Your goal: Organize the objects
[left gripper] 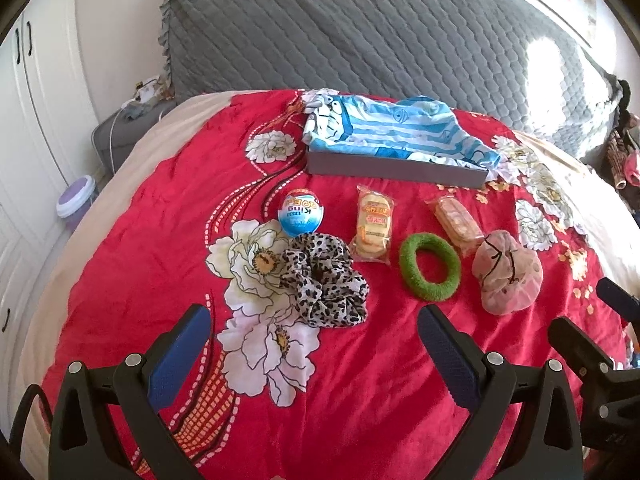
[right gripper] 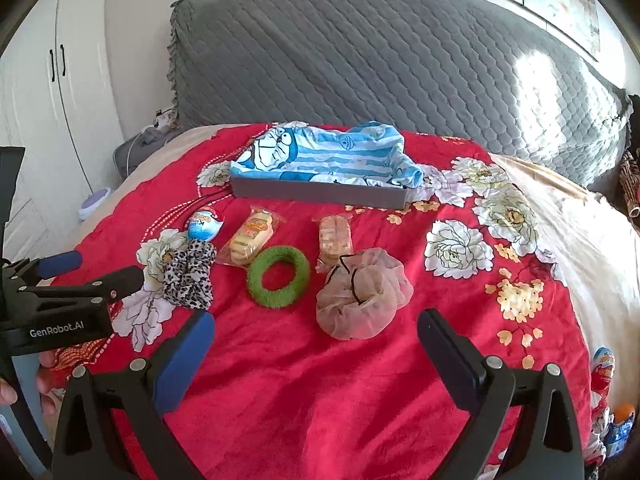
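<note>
Left wrist view: left tool [left gripper: 314, 344] spread, empty, hovering near leopard scrunchie [left gripper: 324, 280] on bed [left gripper: 120, 264]; judgement: centre jaws over bunched fabric, pinch low; count: one scrunchie, one green ring [left gripper: 430, 267], one egg [left gripper: 301, 212], two snack packs [left gripper: 374, 226], one pink pouch [left gripper: 506, 278], one grey tray [left gripper: 394, 170].

Right wrist view: right tool [right gripper: 316, 340] spread, empty, near pink pouch [right gripper: 362, 294]; same six items in loose row before tray [right gripper: 320, 194].

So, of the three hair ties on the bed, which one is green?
The fuzzy ring-shaped hair tie in the middle; the others are leopard-print and pink.
</note>
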Demonstrator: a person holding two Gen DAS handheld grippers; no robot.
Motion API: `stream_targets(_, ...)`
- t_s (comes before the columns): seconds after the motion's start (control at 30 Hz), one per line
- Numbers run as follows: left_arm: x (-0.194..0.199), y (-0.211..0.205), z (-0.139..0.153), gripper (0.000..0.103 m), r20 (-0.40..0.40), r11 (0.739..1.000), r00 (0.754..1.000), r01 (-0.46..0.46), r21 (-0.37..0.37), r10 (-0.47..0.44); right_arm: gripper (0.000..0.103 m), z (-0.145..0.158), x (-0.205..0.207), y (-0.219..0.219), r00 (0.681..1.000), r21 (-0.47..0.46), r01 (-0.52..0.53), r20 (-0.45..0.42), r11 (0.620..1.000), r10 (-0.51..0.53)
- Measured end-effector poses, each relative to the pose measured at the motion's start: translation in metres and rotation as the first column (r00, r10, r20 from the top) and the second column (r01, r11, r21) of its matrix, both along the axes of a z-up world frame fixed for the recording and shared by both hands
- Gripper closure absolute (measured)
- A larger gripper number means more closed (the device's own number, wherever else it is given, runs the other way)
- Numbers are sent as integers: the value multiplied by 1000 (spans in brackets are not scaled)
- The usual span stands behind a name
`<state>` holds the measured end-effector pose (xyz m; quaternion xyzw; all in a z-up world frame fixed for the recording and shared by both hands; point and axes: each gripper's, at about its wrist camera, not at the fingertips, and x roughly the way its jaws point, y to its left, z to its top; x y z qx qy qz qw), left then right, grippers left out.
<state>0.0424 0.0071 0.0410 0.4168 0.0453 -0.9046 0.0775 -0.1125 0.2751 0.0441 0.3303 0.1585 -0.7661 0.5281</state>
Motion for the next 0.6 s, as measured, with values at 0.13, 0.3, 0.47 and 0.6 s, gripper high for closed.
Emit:
stream_targets(0.13, -7, 1, -4, 0, 10, 1000, 1000, 3, 4, -3, 1, -4, -4, -4, 1000, 10, 3, -4, 1000, -3)
stream_targets(0.3, -10, 2, -5, 0, 7, 1000, 1000, -1, 8, 1, 1, -8, -11, -9, 1000, 16, 18, 3, 1000, -18)
stream_targets(0.47, -14, 0, -5, 0, 1, 1000, 1000, -4, 5, 4, 1, -10, -15, -13, 1000, 17, 27, -10, 1000, -27)
stream_targets(0.6, -17, -2, -8, 0, 4, 1000, 1000, -10, 6, 10, 1, -13, -20, -18, 999, 26, 33, -4, 999, -33)
